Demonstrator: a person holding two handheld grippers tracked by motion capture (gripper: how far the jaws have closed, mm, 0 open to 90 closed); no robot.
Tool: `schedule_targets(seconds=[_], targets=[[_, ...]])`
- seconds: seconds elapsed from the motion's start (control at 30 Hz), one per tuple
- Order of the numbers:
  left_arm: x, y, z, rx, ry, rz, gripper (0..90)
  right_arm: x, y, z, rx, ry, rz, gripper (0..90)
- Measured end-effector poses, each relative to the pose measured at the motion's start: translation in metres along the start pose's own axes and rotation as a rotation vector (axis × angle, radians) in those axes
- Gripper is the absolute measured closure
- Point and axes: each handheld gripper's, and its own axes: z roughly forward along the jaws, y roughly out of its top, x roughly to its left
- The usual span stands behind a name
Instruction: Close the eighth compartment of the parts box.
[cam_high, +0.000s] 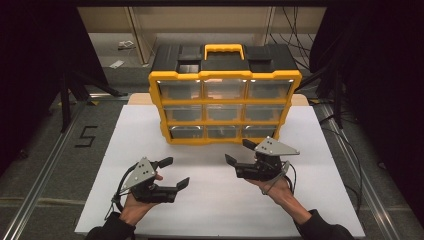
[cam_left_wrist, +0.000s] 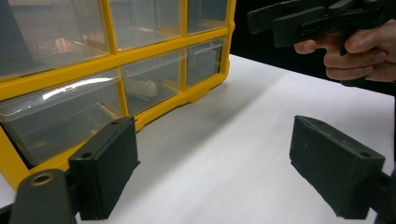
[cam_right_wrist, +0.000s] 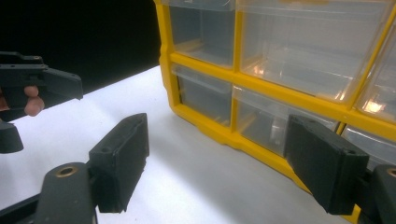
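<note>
Both forearms reach in toward the yellow drawer cabinet (cam_high: 224, 95), which serves as landmark. The left gripper (cam_high: 176, 172) hovers in front of its lower left corner, jaws spread wide, nothing between them — the right gripper (cam_high: 240, 152) hangs close before its bottom row, jaws likewise apart and empty.

Left claw (cam_left_wrist: 212, 170) gaping wide and empty over the white table (cam_left_wrist: 224, 154), its left jaw just beside the yellow organizer (cam_left_wrist: 154, 51) with clear drawers, right claw (cam_left_wrist: 285, 21) in a hand (cam_left_wrist: 357, 53) to the organizer's right, well apart.
</note>
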Motion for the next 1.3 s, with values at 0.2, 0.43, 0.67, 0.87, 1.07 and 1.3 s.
schedule_targets(seconds=[0.2,0.43,0.67,0.87,1.07,1.3], targets=[[0.000,0.000,-0.001,-0.001,0.001,-0.001,15.2,0.001,-0.003,-0.004,-0.003,0.002,0.005,22.8],[0.000,0.000,-0.001,-0.001,0.000,-0.003,15.2,0.003,-0.005,-0.010,-0.015,0.004,0.010,22.1],[0.000,0.000,-0.001,-0.003,0.000,0.000,15.2,0.004,-0.009,-0.017,-0.030,0.002,0.009,21.3],[0.000,0.000,-0.001,-0.001,0.001,0.000,15.2,0.007,-0.012,-0.023,-0.036,0.004,-0.001,20.7],[0.000,0.000,-0.001,-0.003,0.001,0.001,15.2,0.009,-0.015,-0.031,-0.046,-0.002,-0.005,20.4],[0.000,0.000,-0.002,-0.006,0.000,0.002,15.2,0.010,-0.019,-0.042,-0.060,-0.002,-0.006,20.1]])
